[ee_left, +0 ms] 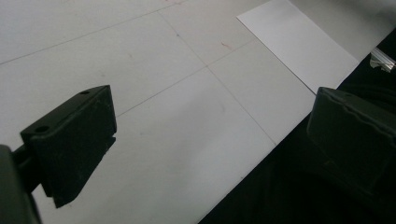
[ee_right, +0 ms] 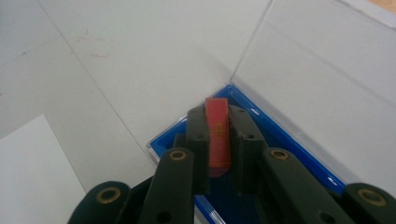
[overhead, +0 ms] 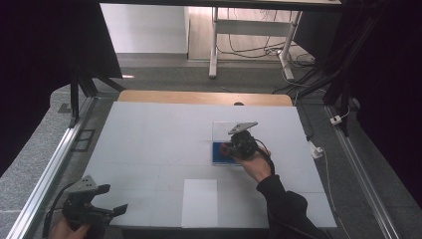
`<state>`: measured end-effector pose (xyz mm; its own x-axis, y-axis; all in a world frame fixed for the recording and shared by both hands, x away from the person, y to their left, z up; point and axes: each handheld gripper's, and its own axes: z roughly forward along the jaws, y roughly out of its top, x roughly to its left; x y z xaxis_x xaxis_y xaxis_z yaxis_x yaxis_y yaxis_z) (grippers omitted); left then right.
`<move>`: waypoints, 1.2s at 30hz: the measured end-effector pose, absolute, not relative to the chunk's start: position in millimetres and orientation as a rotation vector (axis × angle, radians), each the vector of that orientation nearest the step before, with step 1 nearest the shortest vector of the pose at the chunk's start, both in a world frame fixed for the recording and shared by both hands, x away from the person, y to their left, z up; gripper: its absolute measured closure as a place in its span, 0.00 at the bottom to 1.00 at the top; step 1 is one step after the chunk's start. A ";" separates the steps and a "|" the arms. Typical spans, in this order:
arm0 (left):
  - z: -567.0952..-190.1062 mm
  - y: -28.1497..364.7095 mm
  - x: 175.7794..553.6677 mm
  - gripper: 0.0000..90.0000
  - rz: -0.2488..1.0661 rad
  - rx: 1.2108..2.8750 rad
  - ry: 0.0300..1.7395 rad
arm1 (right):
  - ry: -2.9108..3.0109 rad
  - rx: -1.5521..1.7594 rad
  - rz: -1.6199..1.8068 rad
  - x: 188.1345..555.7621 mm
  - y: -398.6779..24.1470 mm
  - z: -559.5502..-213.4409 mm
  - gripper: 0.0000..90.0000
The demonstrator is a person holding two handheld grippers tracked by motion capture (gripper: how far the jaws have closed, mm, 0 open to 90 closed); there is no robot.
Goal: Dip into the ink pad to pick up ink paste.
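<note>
1. Left gripper (overhead: pixel 107 199) sits at the near left corner of the table (overhead: pixel 149 144), held in a hand (overhead: pixel 64 230) that comes in from the bottom edge. In the left gripper view its two black jaws stand wide apart with nothing between them, just the white table top below.

2. Sheet of white paper (overhead: pixel 199 202) lies flat near the front edge of the table, about midway across and well apart from the left gripper. It also appears at the upper right of the left gripper view (ee_left: pixel 301 42), next to the dark edge of the table.

3. Blue tray (overhead: pixel 217 153) rests on the table further back, right of the middle. A clear lid (overhead: pixel 224 130) rises from its far side. In the right gripper view the tray (ee_right: pixel 299 149) has a bright blue rim inside a clear plastic case.

4. Red block (ee_right: pixel 217 133) stands on its narrow edge directly over the blue tray. It is a thin flat piece with small yellow marks on the edge.

5. Right gripper (ee_right: pixel 217 140) pinches the red block between its two black jaws, which press against its flat sides. In the high view the gripper (overhead: pixel 233 148) is at the tray, with the hand (overhead: pixel 258 167) and dark sleeve (overhead: pixel 286 209) reaching in from the lower right.
</note>
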<state>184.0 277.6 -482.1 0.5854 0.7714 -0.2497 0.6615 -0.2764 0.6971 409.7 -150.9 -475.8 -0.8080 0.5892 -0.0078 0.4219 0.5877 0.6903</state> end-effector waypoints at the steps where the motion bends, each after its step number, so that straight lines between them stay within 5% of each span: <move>1: -482.1 277.6 184.0 0.02 0.174 2.014 1.139 | 2.585 0.836 1.031 409.7 -149.4 -477.1 0.88; 36: -482.3 277.5 184.8 0.02 0.170 2.015 1.150 | 2.567 0.782 0.876 400.4 -126.5 -490.8 0.89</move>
